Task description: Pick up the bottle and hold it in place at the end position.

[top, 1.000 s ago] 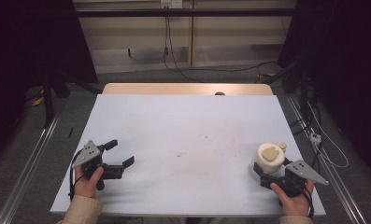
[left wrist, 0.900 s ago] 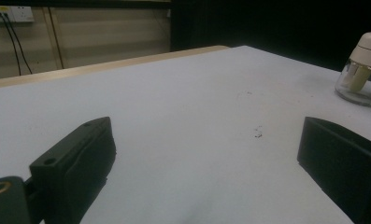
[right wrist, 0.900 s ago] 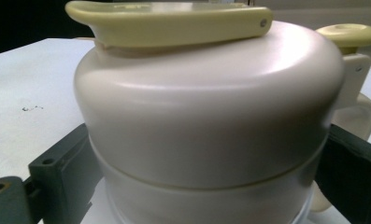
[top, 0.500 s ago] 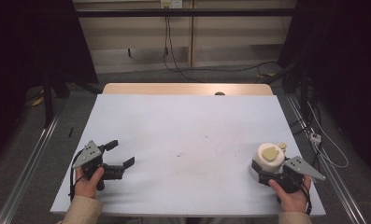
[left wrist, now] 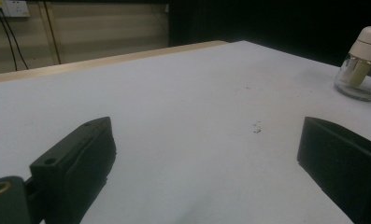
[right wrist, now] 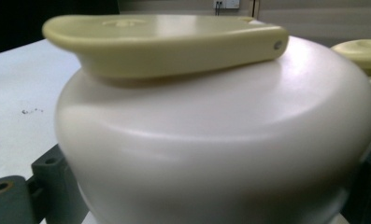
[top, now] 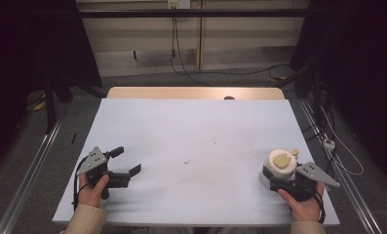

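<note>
cream-lidded glass jar (top: pixel 280 167) upright, right edge

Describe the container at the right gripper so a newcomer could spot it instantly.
Start at the white table and go to its near right corner, where the right gripper sits. Between its jaws stands a small jar: clear glass base, cream domed lid, flat yellow-green tab on top. Nothing else stands on the table.

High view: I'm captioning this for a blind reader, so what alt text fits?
A person's right tool sits around a cream round jar with a yellow-green lid at the near right of a white table. The left tool rests open at the near left, holding nothing.
</note>
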### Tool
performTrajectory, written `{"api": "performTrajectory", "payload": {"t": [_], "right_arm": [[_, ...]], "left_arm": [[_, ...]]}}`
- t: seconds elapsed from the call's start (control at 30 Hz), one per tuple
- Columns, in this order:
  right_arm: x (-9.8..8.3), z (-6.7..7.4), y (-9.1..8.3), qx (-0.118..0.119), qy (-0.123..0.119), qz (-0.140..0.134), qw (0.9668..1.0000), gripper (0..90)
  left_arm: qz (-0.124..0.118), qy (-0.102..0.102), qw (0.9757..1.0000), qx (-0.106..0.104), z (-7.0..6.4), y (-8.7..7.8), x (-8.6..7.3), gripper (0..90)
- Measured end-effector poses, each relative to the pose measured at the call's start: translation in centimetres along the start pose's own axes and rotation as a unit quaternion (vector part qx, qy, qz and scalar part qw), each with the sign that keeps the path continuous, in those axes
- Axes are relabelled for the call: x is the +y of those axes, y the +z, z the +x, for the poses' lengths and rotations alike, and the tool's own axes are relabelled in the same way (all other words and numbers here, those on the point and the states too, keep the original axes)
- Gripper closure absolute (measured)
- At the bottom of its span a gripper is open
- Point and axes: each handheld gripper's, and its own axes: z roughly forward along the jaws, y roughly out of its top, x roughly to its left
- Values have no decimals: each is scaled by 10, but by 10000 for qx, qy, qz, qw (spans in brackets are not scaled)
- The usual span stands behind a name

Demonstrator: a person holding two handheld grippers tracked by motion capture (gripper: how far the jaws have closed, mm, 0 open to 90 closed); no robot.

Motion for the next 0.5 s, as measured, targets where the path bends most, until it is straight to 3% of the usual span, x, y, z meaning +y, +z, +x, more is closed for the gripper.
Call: {"api": "performTrajectory", "payload": {"t": [0.17, 0.5], "right_arm": [[2, -1, -1, 65, -3, 110, 9999, 61], [2, 2, -1, -44, 0, 85, 10000, 65]], "left_arm": [[-3, -71, 10000, 31, 0, 0, 0, 40], [-4, -69, 10000, 26, 0, 1, 0, 41]]}}
